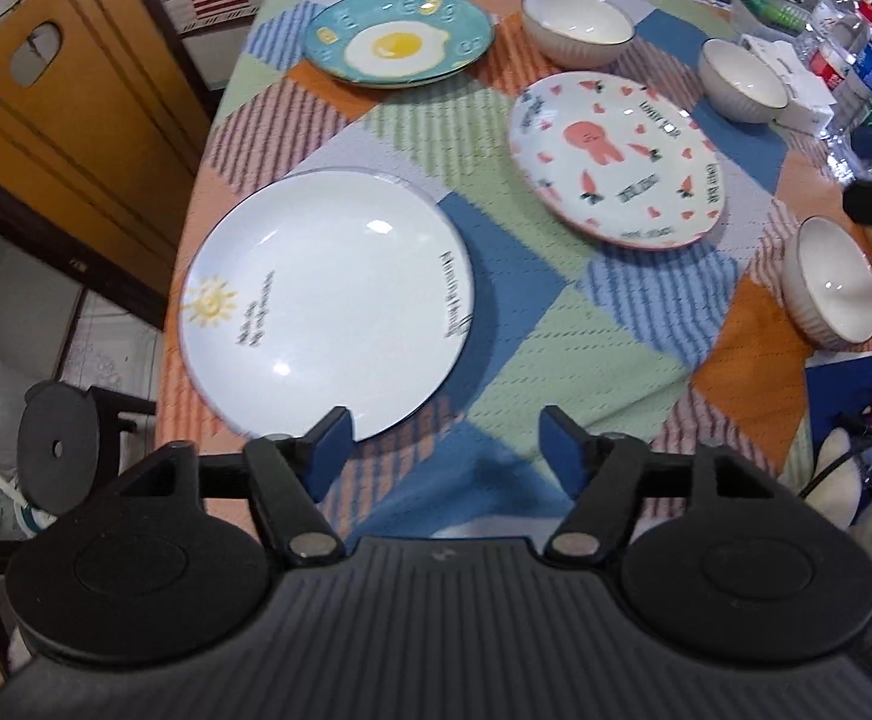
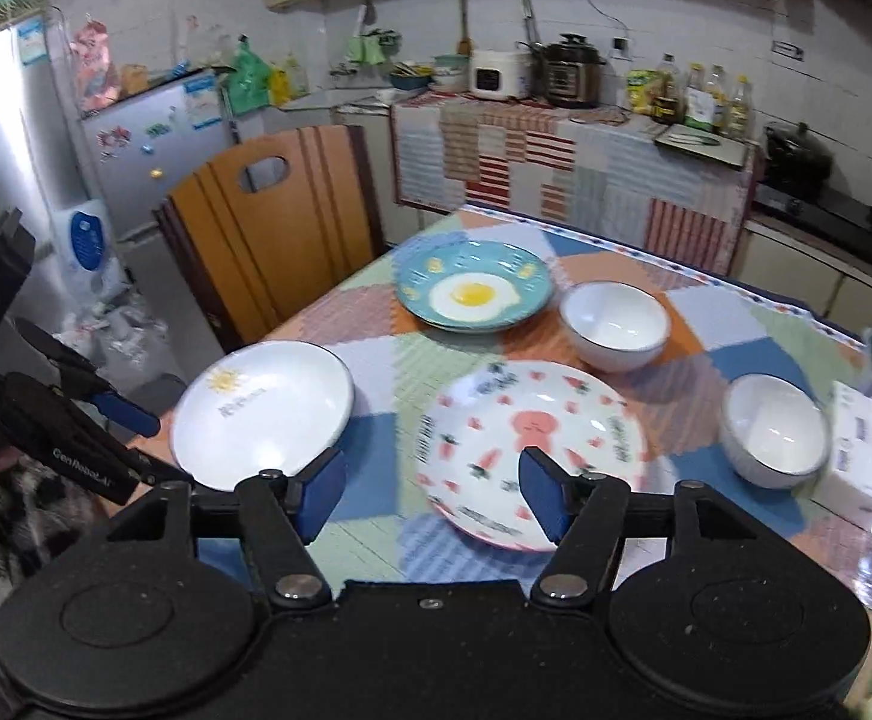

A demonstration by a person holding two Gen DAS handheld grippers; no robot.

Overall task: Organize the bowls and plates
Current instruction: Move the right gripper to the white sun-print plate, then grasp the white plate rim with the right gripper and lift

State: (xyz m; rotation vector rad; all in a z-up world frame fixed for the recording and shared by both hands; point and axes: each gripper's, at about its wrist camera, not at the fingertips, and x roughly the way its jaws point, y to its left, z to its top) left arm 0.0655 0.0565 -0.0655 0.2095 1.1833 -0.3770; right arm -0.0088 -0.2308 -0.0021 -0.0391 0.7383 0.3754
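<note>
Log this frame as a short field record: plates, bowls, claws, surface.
plates: three, all separate, none stacked: sun plate, egg plate, carrot plate
bowls: three white, upright, empty: far bowl, middle bowl, near bowl
left claw: open, empty, at near edge of sun plate
right claw: open, empty, above near edge of carrot plate
surface: patchwork tablecloth
</note>
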